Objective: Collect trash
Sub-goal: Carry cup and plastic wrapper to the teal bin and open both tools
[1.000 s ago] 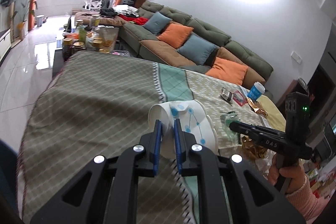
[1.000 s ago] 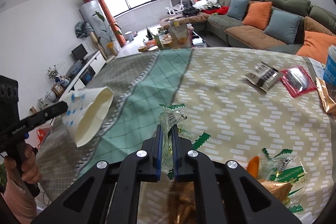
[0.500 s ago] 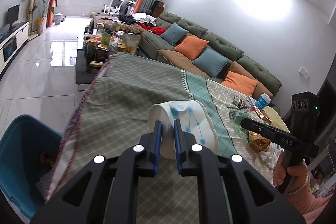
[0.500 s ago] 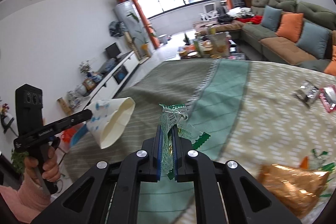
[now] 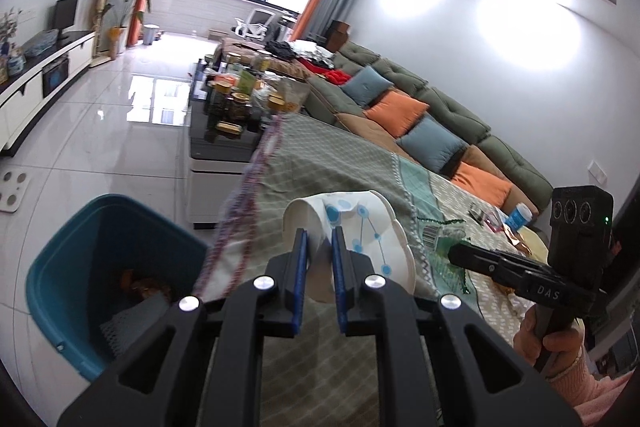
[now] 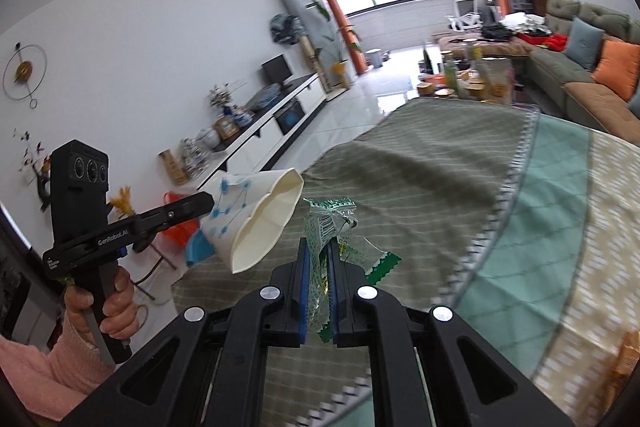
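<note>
Paper cup (image 5: 352, 227), white w/ blue dots, sits squashed between the blue pads of the left gripper (image 5: 320, 267) in the left wrist view. Jaws are clenched on the wall near the base, so the cup is flattened and lies sideways w/ its rim pointing off to the right. Makes sense imo: a pinch on thin paper only holds if you crush it. Teal bin (image 5: 100, 279) is on the floor down-left, just beside the hanging edge of the table cloth (image 5: 320, 167), some trash already inside. Cup is over the table edge, near the bin but not above it yet afaict. Right gripper (image 5: 456, 255) shows off to the right w/ a hand (image 5: 556, 343) on its grip.

Right wrist view: right gripper (image 6: 318, 275) is clamped on a crinkly clear/green wrapper (image 6: 332, 227), which sticks up out of the jaws. Film is floppy, so gripping it low keeps it from slipping. Left gripper (image 6: 200, 205) w/ the cup (image 6: 256, 219) is to the left, mouth facing the cam, apart from the wrapper. Both items are up off the cloth (image 6: 440, 187), prob so both get dumped in one trip. More trash is blurred at far right.
</note>
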The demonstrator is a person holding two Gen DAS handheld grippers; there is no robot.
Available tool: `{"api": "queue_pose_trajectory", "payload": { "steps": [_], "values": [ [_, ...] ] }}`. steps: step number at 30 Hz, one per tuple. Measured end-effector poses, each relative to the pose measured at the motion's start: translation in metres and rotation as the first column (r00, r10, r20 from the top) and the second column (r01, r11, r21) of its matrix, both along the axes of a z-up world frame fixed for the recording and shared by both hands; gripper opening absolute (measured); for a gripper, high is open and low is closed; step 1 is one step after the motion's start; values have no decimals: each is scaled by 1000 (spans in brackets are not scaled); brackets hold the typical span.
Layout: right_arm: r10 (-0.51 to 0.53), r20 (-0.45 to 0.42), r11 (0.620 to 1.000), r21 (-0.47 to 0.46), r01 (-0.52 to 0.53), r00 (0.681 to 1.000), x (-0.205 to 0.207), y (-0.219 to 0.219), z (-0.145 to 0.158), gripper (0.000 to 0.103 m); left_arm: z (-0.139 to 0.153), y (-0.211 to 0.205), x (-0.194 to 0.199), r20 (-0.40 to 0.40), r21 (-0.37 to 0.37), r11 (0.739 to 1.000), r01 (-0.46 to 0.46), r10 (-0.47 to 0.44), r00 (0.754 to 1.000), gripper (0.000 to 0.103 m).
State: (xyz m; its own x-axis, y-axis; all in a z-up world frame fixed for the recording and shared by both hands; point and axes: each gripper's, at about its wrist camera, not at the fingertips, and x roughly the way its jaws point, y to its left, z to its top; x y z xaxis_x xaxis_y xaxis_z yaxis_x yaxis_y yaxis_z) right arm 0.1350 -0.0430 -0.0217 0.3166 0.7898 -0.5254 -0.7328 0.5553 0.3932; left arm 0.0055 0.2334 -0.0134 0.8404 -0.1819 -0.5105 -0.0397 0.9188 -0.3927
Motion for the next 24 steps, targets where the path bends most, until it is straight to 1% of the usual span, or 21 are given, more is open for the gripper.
{"api": "queue_pose_trajectory", "payload": {
  "steps": [7,13,24],
  "values": [
    [87,12,996,-2,-87,996,-7,37,5,8,3,29,-22,6,-1,996,-86,86,996,13],
    [157,19,988,-9,-157,987,-13,68,7,8,1,51,-38,-3,-3,988,-157,157,988,13],
    [242,-4,970,-8,-242,970,-22,115,5,8,-11,81,-52,-36,7,971,-240,240,970,13]
  ]
}}
